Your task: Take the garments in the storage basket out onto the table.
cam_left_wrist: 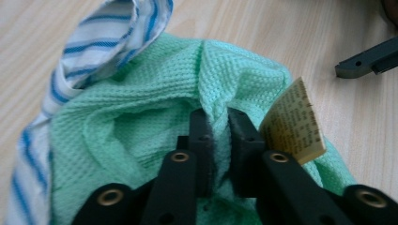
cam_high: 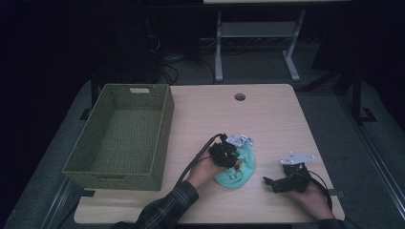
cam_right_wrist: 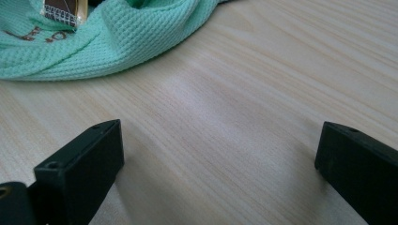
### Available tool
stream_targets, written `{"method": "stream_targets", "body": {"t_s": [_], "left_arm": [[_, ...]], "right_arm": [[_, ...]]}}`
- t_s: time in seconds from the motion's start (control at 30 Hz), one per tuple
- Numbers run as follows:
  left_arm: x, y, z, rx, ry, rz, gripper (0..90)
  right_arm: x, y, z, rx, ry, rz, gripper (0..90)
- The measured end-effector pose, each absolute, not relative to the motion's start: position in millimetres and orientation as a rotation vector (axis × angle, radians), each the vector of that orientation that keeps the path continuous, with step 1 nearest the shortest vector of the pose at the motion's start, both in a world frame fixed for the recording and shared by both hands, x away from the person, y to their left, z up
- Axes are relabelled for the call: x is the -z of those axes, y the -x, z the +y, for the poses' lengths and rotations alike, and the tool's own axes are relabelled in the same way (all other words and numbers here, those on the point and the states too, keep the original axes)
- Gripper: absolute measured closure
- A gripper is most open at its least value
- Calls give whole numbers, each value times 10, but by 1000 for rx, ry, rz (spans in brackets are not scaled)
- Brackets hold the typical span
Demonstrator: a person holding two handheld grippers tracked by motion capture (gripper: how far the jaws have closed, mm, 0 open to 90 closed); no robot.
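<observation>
A crumpled mint-green waffle cloth [cam_high: 237,172] lies on the wooden table [cam_high: 267,114], with a white and blue striped cloth [cam_high: 241,140] bunched against its far side. My left gripper [cam_high: 233,160] is down on the pile. In the left gripper view the left gripper [cam_left_wrist: 219,117] pinches an upright fold of the green cloth [cam_left_wrist: 155,108] between its pads; a tan label [cam_left_wrist: 293,122] sticks up beside the jaws, and the striped cloth [cam_left_wrist: 108,33] curls at the left. My right gripper [cam_high: 274,174] rests to the right of the pile. The right gripper [cam_right_wrist: 220,140] is wide open over bare wood, the green cloth [cam_right_wrist: 117,37] ahead.
A green woven basket [cam_high: 165,129] stands on the table's left side, nothing visible inside it. A round cable hole [cam_high: 239,97] sits near the far edge. Desk legs and cables fill the dark floor beyond. One jaw of the right gripper [cam_left_wrist: 366,61] shows past the pile.
</observation>
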State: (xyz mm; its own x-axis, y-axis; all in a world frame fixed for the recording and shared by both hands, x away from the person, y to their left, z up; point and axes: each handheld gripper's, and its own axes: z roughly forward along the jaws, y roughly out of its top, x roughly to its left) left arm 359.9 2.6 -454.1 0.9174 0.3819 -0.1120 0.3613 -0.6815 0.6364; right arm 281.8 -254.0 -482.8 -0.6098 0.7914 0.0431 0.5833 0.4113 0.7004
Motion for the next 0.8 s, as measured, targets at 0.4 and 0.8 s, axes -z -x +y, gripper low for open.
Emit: {"method": "stream_targets", "body": {"t_s": [0.4, 0.8], "left_arm": [[4091, -3535, 322, -62, -2304, 523, 537], [4157, -3385, 751, -21, -2301, 597, 869]], "right_arm": [[4828, -2818, -2540, -1002, -1195, 2376, 11], [4828, -2818, -2539, -1002, -1196, 2376, 11]]}}
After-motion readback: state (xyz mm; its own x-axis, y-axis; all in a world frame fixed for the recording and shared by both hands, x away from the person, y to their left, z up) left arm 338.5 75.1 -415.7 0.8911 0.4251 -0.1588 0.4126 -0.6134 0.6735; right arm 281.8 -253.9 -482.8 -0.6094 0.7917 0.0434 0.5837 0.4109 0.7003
